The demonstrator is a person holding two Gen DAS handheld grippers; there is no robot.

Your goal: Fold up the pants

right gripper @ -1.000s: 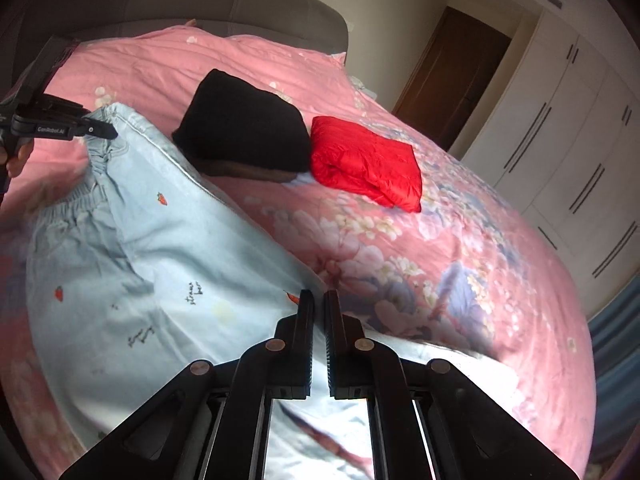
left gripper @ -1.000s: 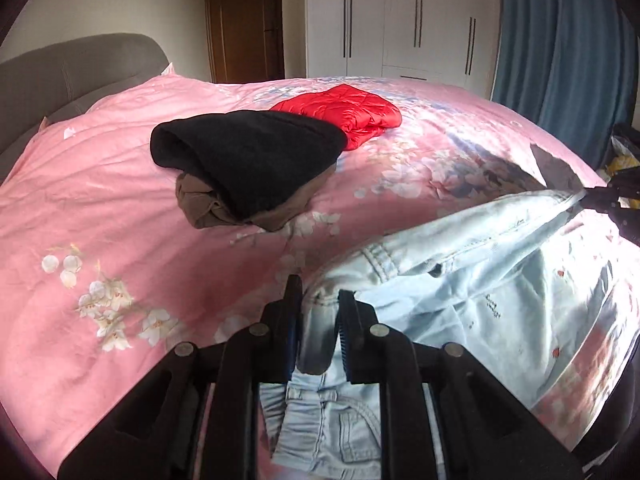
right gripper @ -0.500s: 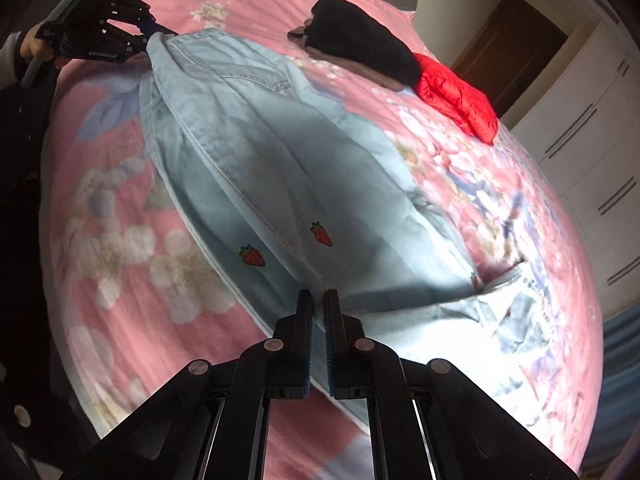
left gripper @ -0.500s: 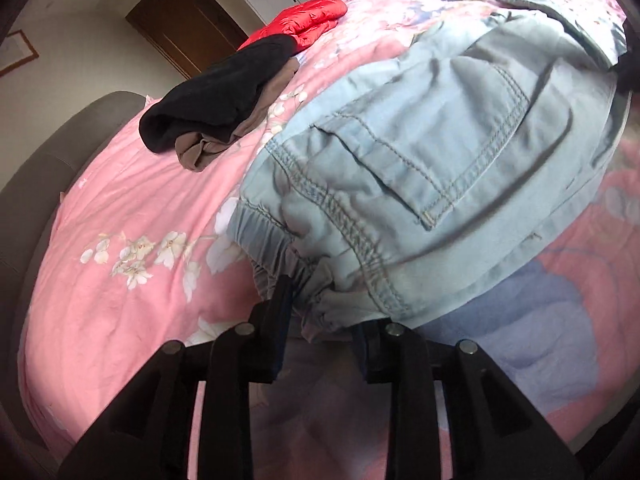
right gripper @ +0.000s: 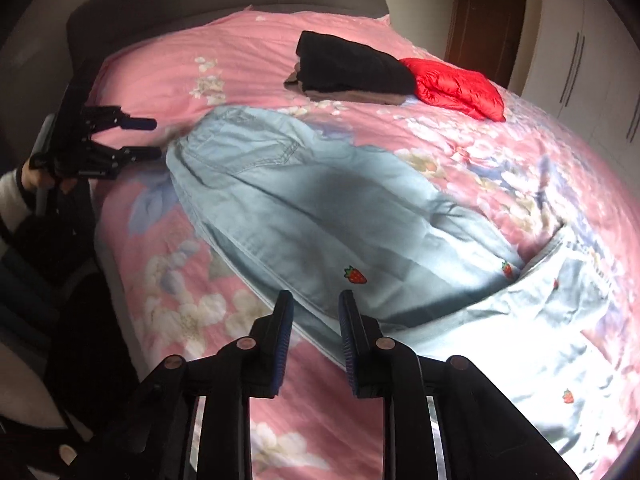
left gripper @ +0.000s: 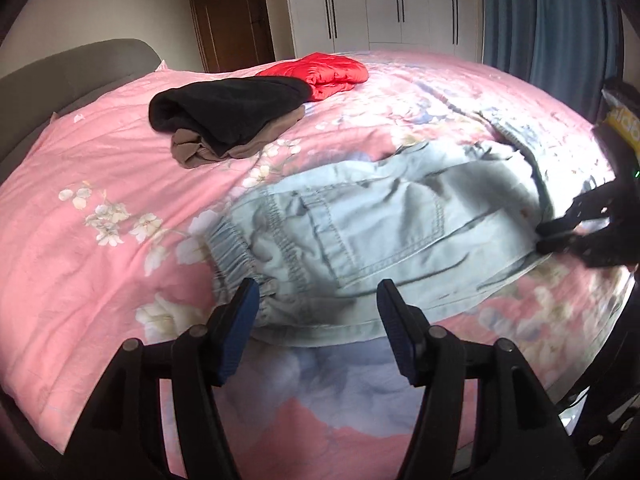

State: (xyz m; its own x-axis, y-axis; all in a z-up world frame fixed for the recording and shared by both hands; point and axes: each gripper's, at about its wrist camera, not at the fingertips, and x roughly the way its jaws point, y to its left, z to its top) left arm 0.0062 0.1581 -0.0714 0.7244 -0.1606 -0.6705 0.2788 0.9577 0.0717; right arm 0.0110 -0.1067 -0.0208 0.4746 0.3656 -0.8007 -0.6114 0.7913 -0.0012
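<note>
Light blue denim pants [left gripper: 380, 232] with small strawberry prints lie folded across the pink floral bed cover [left gripper: 100, 240]. The elastic waistband rests just ahead of my left gripper [left gripper: 316, 302]. Its jaws are opening, and the pads stand wide of the cloth without pressing it. In the right wrist view the pants [right gripper: 320, 208] stretch from the waist at the upper left to the crumpled legs at the right. My right gripper [right gripper: 316, 306] hangs over their near folded edge. Its jaws are opening with a narrow gap, the fabric lying below them. The left gripper [right gripper: 140, 138] shows open at the waist end.
A black garment [left gripper: 228, 108] lies on a brown one [left gripper: 192, 152] farther up the bed, with a red quilted jacket [left gripper: 324, 74] beside them. The grey headboard [left gripper: 72, 64], a brown door, white wardrobes and a blue curtain [left gripper: 560, 20] stand beyond. A hand [right gripper: 36, 176] holds the left gripper.
The pants came down from being held up and now lie flat on the bed. Both grippers, shut on the cloth before, have let go and spread their jaws.
</note>
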